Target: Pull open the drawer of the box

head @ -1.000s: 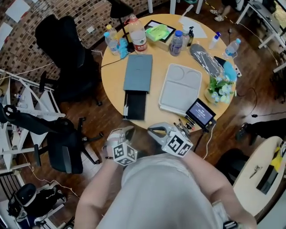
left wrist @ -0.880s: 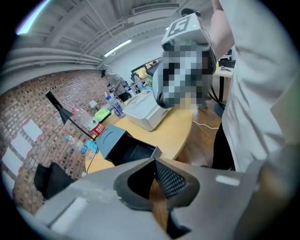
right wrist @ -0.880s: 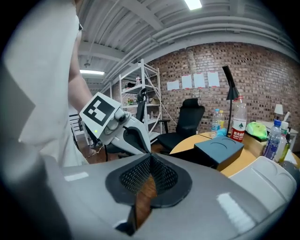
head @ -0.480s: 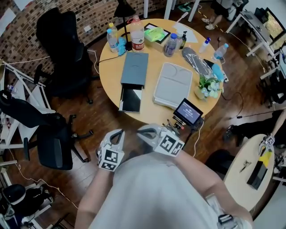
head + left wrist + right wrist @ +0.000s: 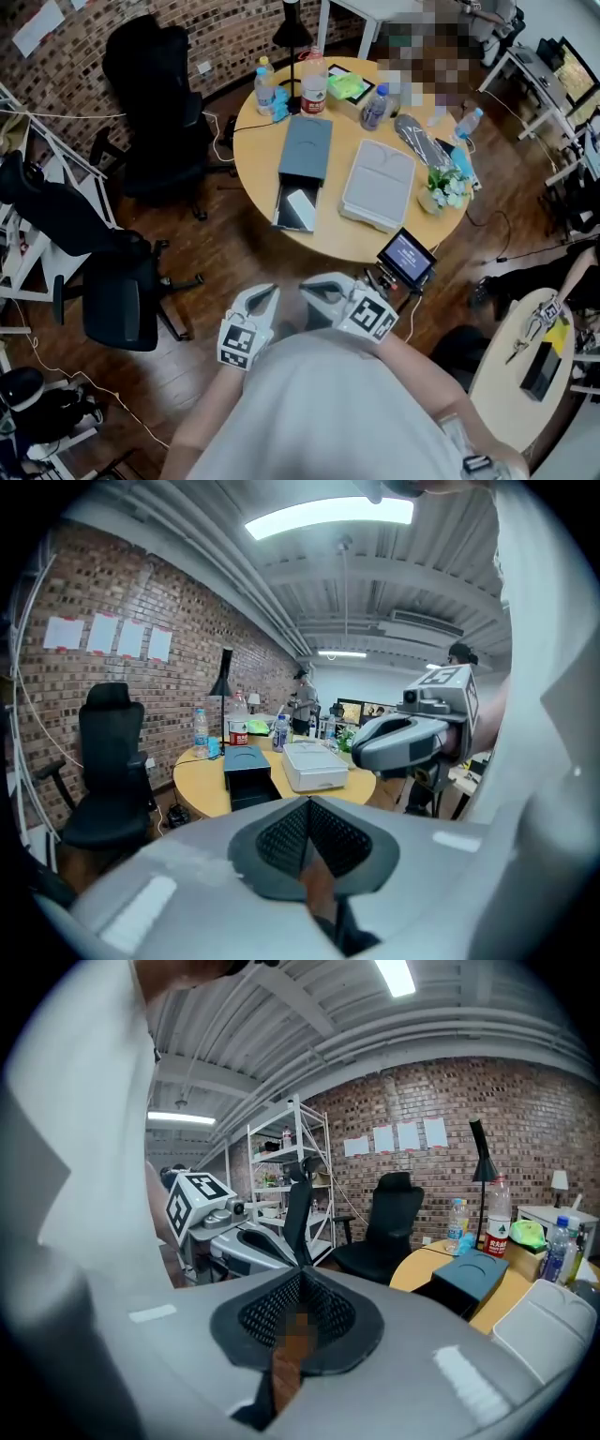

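The grey-blue box lies on the round wooden table, and its dark drawer stands pulled out toward the table's near edge. The box also shows far off in the left gripper view, and the box shows in the right gripper view. Both grippers hang close to the person's body, well short of the table. My left gripper is shut and holds nothing. Beside it, my right gripper also has its pads together with nothing between them.
A white lidded tray lies right of the box. A small screen sits at the table's near edge. Bottles, a lamp and a plant stand further back. Black office chairs stand left.
The table now lies farther from both grippers, which have drawn back toward the body. The left gripper has rolled and risen. The drawer stays pulled out.
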Available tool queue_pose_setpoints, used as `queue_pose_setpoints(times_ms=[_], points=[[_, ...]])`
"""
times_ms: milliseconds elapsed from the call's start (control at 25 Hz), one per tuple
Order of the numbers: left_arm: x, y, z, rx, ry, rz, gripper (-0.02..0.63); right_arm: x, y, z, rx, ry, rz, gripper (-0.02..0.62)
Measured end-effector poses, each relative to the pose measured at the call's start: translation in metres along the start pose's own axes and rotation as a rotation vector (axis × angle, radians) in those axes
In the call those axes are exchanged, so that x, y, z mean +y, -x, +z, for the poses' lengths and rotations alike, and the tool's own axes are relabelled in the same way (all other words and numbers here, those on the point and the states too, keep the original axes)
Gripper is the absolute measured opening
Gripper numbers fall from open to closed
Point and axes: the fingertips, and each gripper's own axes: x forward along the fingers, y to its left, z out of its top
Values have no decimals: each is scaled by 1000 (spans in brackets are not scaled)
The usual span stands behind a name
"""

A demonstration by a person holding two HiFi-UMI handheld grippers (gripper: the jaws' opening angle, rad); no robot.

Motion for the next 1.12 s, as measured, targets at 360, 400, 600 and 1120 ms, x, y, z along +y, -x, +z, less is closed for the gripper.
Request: queue_pose_setpoints(times_ms=[360, 400, 600, 1120], points=[[-15, 35, -10, -50, 52, -33, 6, 46, -8, -4, 36, 45, 4, 2], [-15, 38, -10, -54, 59, -34, 6, 48, -9, -5, 34, 41, 3, 2], [-12, 53, -14, -71, 73, -21, 6, 58, -13, -8, 35, 33, -5, 2], [-14, 54, -26, -90, 124, -23, 6, 75, -21, -9, -9, 72, 20, 3]])
